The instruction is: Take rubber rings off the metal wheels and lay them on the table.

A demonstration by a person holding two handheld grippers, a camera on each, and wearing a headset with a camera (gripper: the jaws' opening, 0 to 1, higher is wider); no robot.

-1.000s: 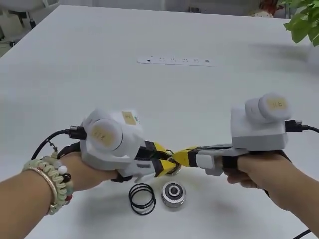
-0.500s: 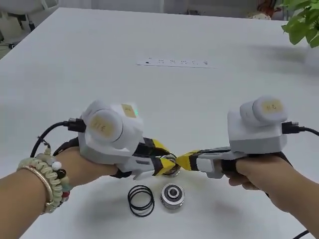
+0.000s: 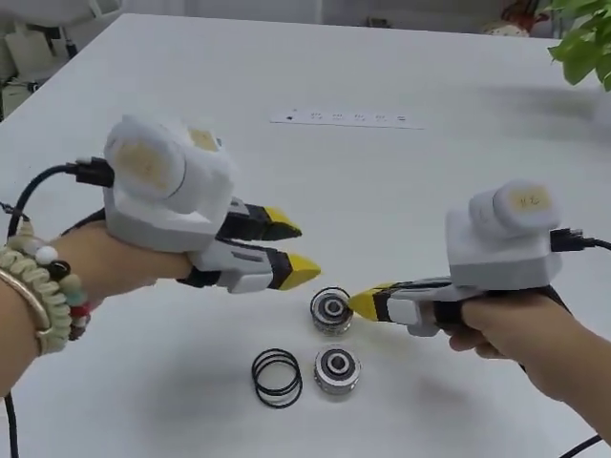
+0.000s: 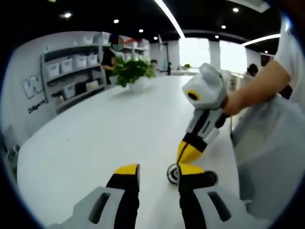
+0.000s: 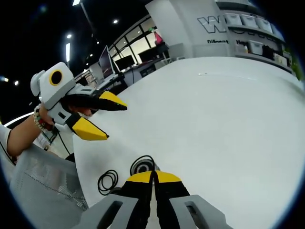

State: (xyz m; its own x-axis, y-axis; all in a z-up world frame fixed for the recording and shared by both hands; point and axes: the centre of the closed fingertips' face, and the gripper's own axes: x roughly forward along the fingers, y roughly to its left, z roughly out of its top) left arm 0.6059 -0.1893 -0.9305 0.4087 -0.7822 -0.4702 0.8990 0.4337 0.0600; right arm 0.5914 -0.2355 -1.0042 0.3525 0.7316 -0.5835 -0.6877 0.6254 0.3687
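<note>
Rubber rings (image 3: 277, 378) already lie stacked on the table (image 3: 401, 200) just beside one bare metal wheel (image 3: 336, 370), while the other wheel (image 3: 330, 310) seems to carry a loose ring yet to come off, the right gripper (image 3: 357, 303) pinched shut against it and the left gripper (image 3: 305, 251) raised, jaws spread and empty.

Head view is bright and even, with the light coming from overhead, so the white table (image 3: 401, 191) only gets faint, soft shadows, like the one around the near wheel (image 3: 336, 369). No harsh glare there. The left gripper (image 3: 305, 250) is smeared with motion blur, its white body worst, and the plant (image 3: 582, 43) in the corner is out of focus. Both gripper views are softer and bend hard at the edges; the shelves (image 4: 71, 71) curve. Ceiling lights (image 4: 169, 19) are burnt-out strips and dots on a dark ceiling, and the windows (image 4: 198, 51) are blown white.
</note>
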